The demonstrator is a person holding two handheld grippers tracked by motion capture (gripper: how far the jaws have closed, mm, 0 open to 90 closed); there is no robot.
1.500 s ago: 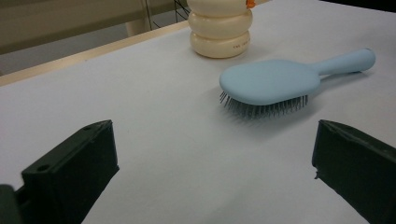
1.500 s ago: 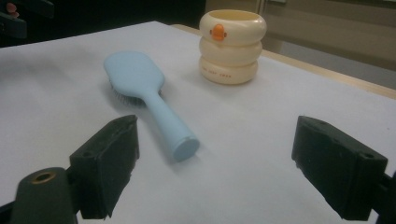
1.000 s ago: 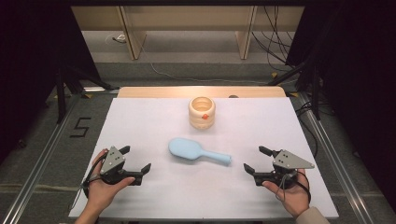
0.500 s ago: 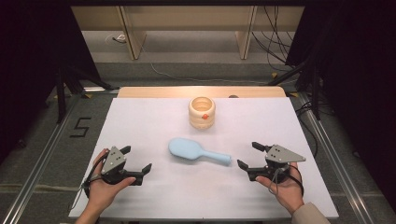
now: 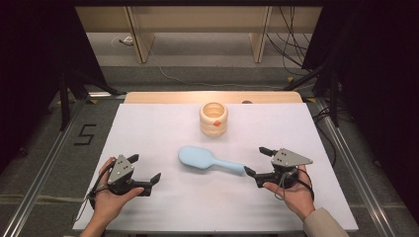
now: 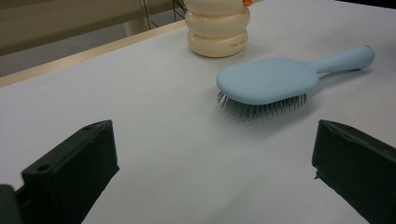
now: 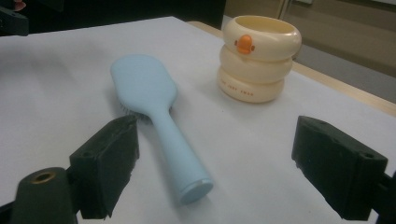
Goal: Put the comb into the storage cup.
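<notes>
**Right tongs close in on the hairbrush handle**

White sheeting covers the surface [image 5: 148, 133], with a bare wooden strip along its far edge and dark floor to either side, where a taped or painted "5" [image 5: 85, 134] can be read on the left.

Since a second ago the right tongs [image 5: 256, 161] have slid inward from the right side of the surface, and their near jaw tip now sits just at the handle end of the light blue hairbrush [image 5: 210, 160]. The jaws are spread wide and hold nothing. The left tongs [image 5: 145, 168] have stayed where they were, also spread and empty, well apart from the brush head.

That shift suggests the handle is about to be taken from its free end; in the right gripper view the handle [image 7: 180, 161] runs up between the jaws, nearer the left one, so a small sideways correction seems needed before closing.

The brush lies bristles down, mid-surface, its head toward the left. Beyond it stands a cream ringed cup [image 5: 213, 119] with a small orange duck face [image 7: 244, 44]; its lowest ring carries a line of small print, too small to read.
</notes>
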